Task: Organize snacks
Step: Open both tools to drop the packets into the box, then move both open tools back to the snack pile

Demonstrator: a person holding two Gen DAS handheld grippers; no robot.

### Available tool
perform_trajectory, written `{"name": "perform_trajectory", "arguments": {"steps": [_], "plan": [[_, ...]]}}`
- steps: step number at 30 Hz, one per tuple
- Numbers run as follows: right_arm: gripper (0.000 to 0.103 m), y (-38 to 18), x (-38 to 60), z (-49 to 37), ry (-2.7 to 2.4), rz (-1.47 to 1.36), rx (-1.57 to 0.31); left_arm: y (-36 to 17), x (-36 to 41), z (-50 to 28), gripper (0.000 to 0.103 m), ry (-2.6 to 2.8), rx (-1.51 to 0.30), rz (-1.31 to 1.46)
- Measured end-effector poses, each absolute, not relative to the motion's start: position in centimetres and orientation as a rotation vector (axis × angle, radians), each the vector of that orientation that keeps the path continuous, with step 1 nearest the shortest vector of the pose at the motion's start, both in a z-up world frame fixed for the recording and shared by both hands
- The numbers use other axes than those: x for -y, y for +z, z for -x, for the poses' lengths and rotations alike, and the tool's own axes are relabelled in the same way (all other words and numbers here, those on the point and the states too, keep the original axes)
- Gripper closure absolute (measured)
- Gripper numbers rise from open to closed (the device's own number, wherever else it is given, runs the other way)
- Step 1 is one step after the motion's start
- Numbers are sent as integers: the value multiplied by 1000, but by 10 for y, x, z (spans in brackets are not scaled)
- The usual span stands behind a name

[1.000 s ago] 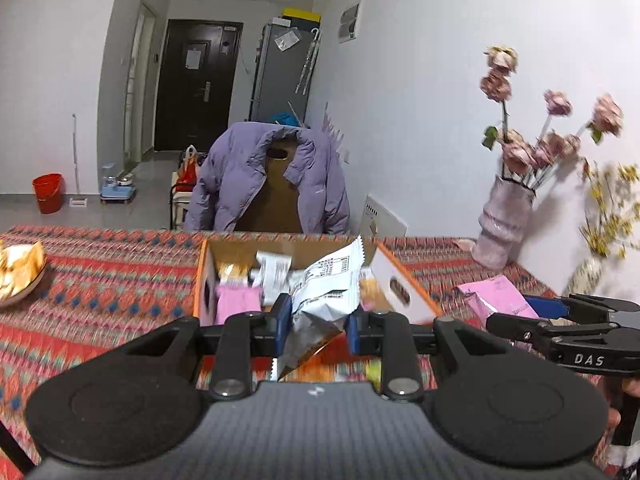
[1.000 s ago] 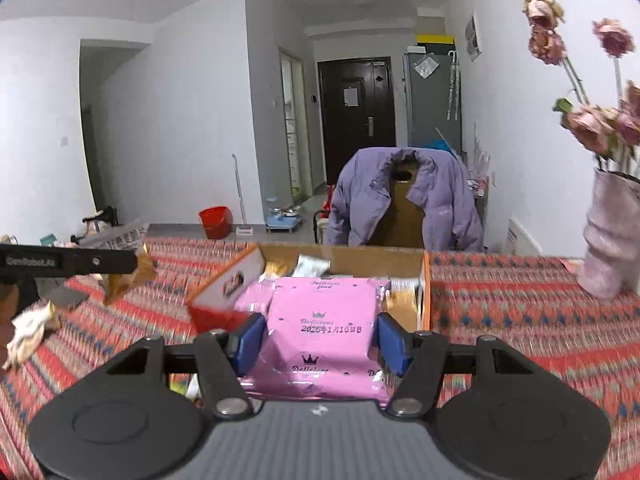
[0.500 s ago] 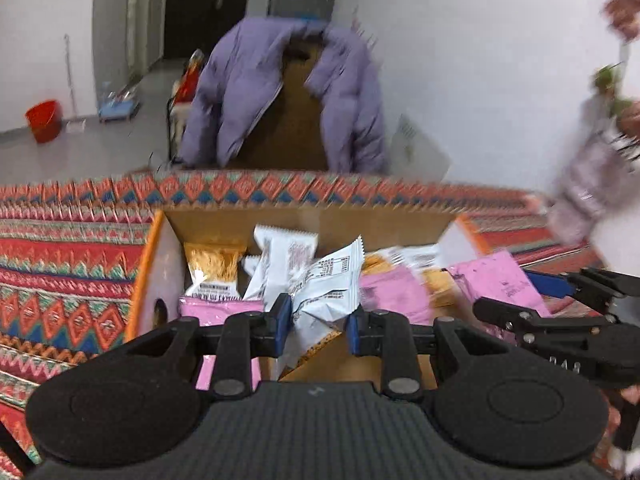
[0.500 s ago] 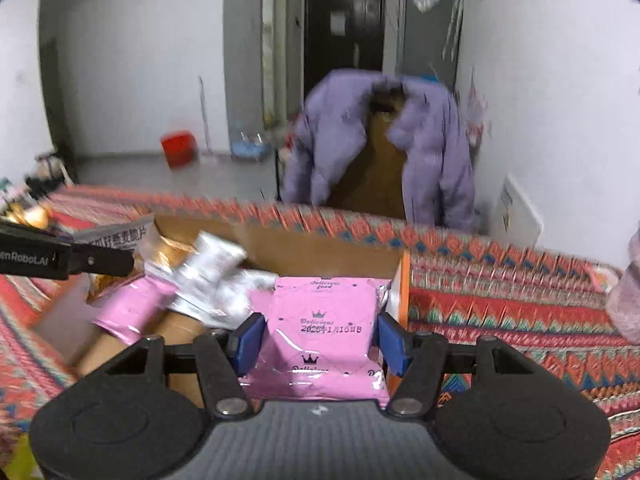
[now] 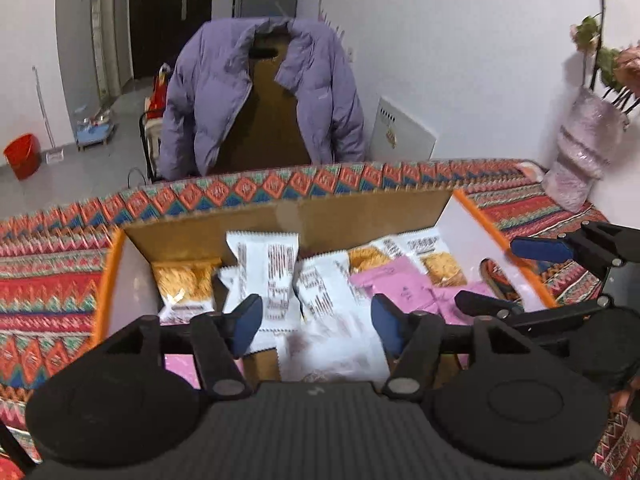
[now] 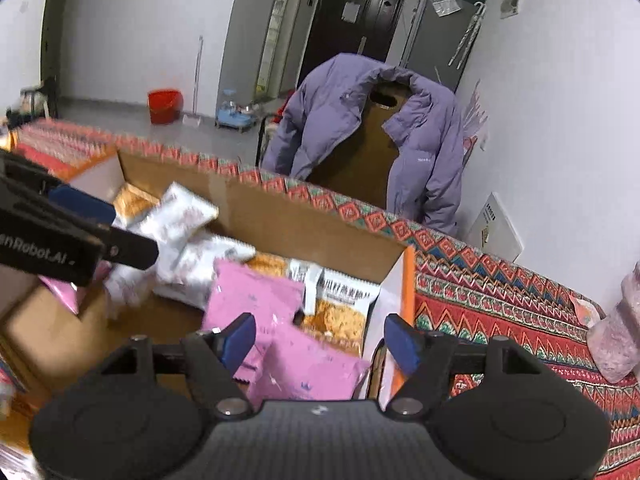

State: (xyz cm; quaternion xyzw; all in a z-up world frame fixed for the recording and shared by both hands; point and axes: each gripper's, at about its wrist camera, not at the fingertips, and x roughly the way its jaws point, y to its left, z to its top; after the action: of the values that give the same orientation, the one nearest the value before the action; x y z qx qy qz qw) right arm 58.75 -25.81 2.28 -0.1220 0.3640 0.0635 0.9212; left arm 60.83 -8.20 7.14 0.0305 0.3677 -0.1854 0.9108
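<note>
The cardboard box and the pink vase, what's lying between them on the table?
Only bare patterned tablecloth lies between the cardboard box and the pink vase, seen in the right wrist view.

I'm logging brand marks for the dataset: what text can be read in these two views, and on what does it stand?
"nRobot.AI", start cut off by the frame edge: side of the left gripper, seen in the right wrist view.
Print on the white snack packets and the pink snack packets: blurred, unreadable.
</note>
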Motion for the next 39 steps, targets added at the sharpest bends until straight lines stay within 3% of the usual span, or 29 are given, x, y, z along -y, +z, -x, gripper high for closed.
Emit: {"name": "perform_trajectory", "arguments": {"steps": [10, 19, 33, 39], "plan": [[29, 92, 262, -529, 155, 252, -675, 133, 57, -550, 31, -350, -690, -83], [20, 132, 268, -438, 231, 176, -619, 168, 10, -435, 22, -369, -600, -58], [12, 100, 252, -271, 277, 92, -518, 119, -32, -258, 16, -283, -509, 23], [7, 69, 252, -206, 246, 28, -514, 85, -40, -206, 15, -315, -564, 162]]}}
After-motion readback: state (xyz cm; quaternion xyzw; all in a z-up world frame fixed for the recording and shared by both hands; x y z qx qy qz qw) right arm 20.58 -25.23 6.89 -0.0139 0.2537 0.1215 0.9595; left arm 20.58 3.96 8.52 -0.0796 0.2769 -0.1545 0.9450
